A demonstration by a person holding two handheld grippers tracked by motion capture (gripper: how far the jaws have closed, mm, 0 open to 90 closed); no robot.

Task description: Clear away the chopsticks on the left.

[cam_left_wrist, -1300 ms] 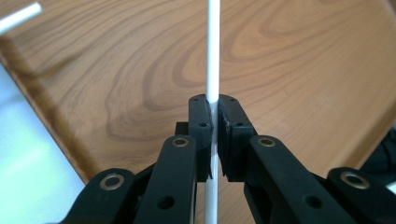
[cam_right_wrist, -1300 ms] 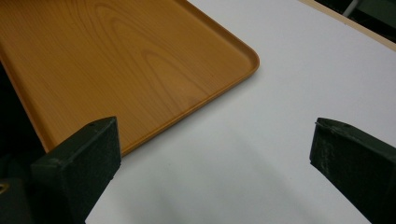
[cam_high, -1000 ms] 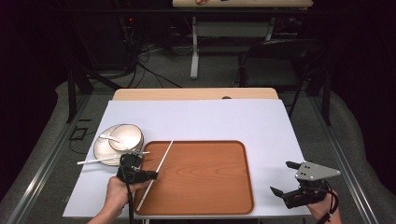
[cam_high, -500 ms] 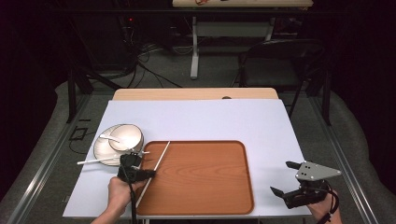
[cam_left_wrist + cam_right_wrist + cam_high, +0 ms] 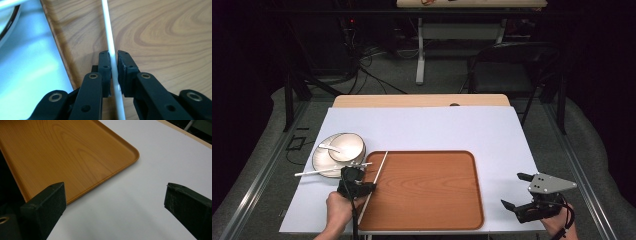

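Observation:
My left gripper [image 5: 355, 186] is shut on a thin white chopstick [image 5: 377, 175] that runs along the left side of the wooden tray [image 5: 427, 200]. In the left gripper view the chopstick [image 5: 110, 37] passes between the two closed pads [image 5: 104, 65] over the tray's wood [image 5: 162, 37]. A second white chopstick [image 5: 329, 170] lies across a pale plate [image 5: 323, 162] left of the tray. On that plate stands a bowl [image 5: 349, 148] with a white spoon [image 5: 328, 147] in it. My right gripper [image 5: 512, 190] hovers open at the table's near right, its jaws wide apart over the white surface [image 5: 150, 170] beside the tray's corner [image 5: 133, 151].
A white sheet [image 5: 427, 127] covers the table, bare behind and to the right of the tray. The table's wooden far edge [image 5: 422, 100] shows behind it. A black chair [image 5: 507, 70] and a desk frame with cables stand on the floor beyond.
My left gripper has shifted slightly left and toward the near edge, with the chopstick still in it. The right gripper has stayed in place.

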